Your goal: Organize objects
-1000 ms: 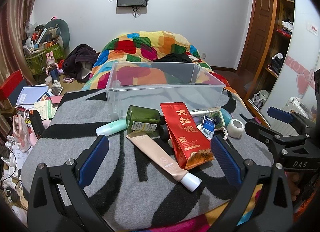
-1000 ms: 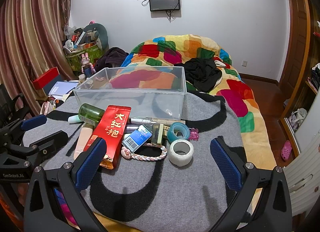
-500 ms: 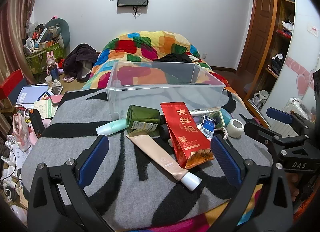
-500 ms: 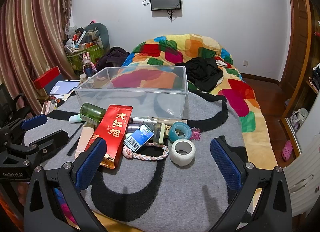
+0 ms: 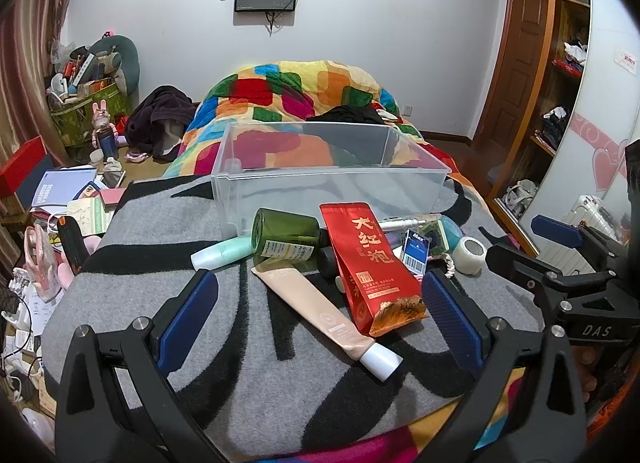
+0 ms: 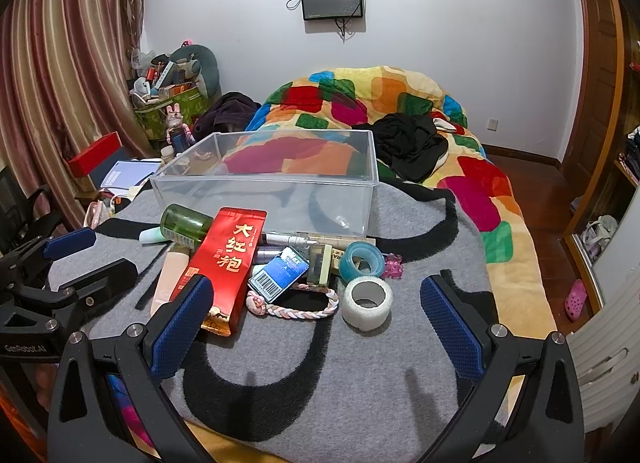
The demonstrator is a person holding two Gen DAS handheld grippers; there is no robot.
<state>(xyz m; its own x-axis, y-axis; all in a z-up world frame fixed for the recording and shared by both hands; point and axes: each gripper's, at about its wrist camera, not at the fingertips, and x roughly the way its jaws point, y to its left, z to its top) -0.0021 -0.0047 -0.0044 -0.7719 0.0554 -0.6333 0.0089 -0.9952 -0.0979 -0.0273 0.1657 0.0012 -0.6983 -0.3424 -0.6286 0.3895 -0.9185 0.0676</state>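
Hovering with jaws wide and empty at the gray blanket's (image 6: 320,383) near edge, left gripper (image 5: 320,317) and right gripper (image 6: 316,317) face clutter (image 6: 276,259) heaped against the clear bin (image 6: 280,199), seemingly awaiting sorting.

Bin (image 6: 280,199) far on blanket (image 6: 320,375); pouch (image 6: 224,263) near it, bottle (image 6: 186,223) left, tape (image 6: 366,303) right, tube (image 5: 320,311) nearest.

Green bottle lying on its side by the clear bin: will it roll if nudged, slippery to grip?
The green bottle lies on its side and looks round, so it probably rolls if pushed, though the fuzzy grey blanket and the beige tube touching it may damp that. Its glossy wall looks hard and possibly slick. Weight is unclear; contents aren't visible.
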